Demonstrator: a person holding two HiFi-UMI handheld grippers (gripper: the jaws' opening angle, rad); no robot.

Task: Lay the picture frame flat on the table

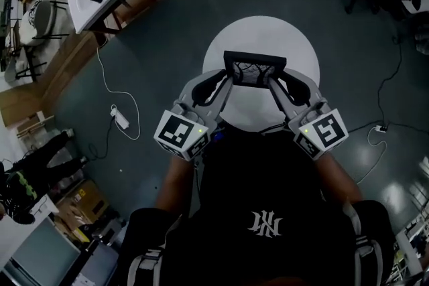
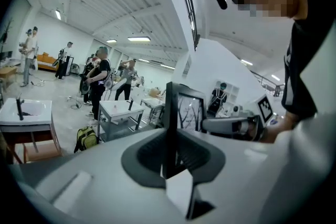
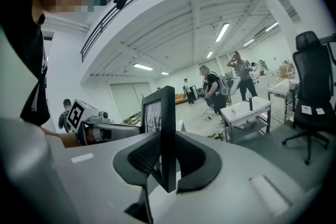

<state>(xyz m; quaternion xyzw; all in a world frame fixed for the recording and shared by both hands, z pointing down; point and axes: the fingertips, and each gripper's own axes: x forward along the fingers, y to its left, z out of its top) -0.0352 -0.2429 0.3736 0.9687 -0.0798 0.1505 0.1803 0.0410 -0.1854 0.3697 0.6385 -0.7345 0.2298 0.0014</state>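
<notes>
1. Left gripper (image 2: 169,152) - jaws closed on the picture frame's (image 2: 186,110) left side rail. Right gripper (image 3: 167,160) clamps the opp. rail, pads on both faces.
2. Why, my read: a hold at each end steadies it & lets it tip back w/o slipping.
3. Frame is over the bench's (image 1: 295,43) near half, roughly upright, glass leaning toward the person. Long axis looks to run across, gripper to gripper. Contact w/ bench - can't tell.
</notes>
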